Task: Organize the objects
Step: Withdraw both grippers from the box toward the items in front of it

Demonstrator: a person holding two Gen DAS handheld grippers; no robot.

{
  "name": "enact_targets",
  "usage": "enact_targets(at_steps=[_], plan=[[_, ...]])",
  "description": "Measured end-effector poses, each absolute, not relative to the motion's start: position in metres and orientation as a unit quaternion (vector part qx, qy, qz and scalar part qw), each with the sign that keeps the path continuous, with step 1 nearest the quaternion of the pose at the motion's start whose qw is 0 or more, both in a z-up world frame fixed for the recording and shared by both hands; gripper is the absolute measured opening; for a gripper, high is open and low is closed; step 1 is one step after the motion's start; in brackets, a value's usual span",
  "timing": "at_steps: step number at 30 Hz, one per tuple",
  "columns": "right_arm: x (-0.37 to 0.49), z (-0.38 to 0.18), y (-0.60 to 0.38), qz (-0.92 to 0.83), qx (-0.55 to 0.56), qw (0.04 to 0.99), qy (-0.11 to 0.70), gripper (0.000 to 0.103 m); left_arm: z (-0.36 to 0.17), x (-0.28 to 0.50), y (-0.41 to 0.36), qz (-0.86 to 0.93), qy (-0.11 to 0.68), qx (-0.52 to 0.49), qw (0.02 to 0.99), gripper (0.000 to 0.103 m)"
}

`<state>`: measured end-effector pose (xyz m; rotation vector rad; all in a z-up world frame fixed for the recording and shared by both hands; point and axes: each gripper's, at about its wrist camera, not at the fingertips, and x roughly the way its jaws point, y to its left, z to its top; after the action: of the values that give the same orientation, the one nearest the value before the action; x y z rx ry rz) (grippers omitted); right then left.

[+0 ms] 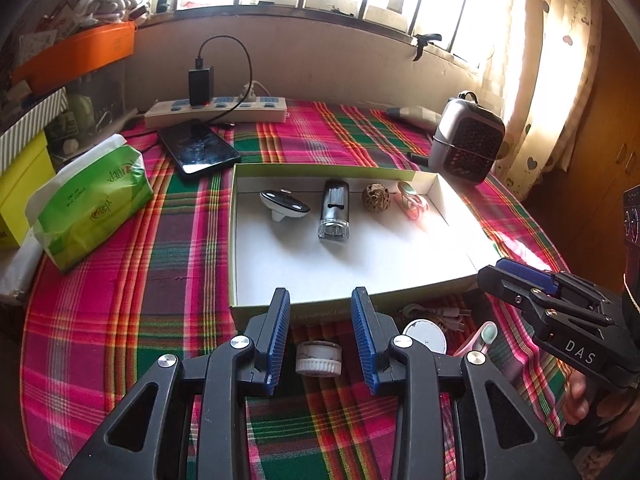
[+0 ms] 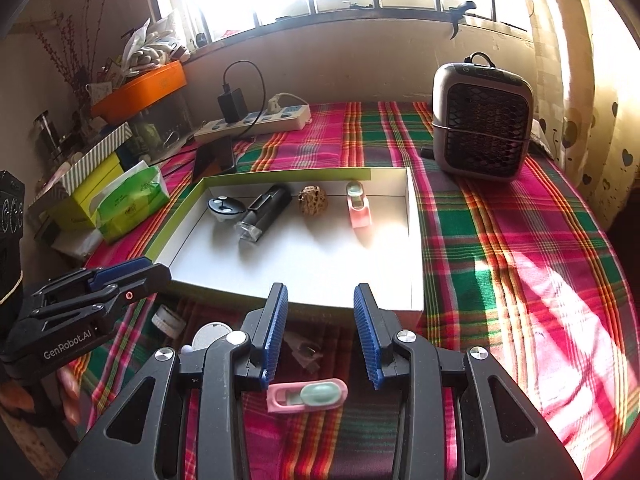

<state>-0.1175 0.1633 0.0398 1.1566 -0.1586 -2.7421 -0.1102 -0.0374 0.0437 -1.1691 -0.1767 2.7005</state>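
- Left gripper (image 1: 320,334): fingers apart, nothing held; small white jar (image 1: 319,358) on the cloth between them.
- Right gripper (image 2: 320,334): fingers apart, empty; pink clip (image 2: 306,396) lies below.
- Box (image 1: 256,280): holds four small items along its far wall.

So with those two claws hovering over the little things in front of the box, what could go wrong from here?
The small jar sits close to the box wall; the left gripper might bump the box and shift what's inside. The pink clip lies flat and low, so the right gripper could slip off it. Both grippers work close together and might collide.
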Motion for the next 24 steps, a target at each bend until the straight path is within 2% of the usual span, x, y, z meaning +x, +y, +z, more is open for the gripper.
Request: enact_targets(at_steps=[12, 16, 19, 24], plan=[[-0.101, 0.029, 0.169, -0.917, 0.391, 0.065, -0.054, 0.036, 0.031, -0.094, -0.042, 0.906, -0.066, -0.403, 0.108, 0.030], [-0.095, 0.025, 0.166, -0.916, 0.392, 0.066, -0.048, 0.036, 0.025, -0.092, -0.042, 0.904, -0.063, -0.409, 0.109, 0.033], [-0.092, 0.022, 0.167, -0.916, 0.393, 0.067, -0.052, 0.045, 0.022, -0.093, -0.042, 0.903, -0.060, -0.412, 0.106, 0.034], [-0.089, 0.021, 0.168, -0.915, 0.395, 0.066, -0.056, 0.046, 0.016, -0.097, -0.041, 0.900, -0.058, -0.421, 0.101, 0.036]])
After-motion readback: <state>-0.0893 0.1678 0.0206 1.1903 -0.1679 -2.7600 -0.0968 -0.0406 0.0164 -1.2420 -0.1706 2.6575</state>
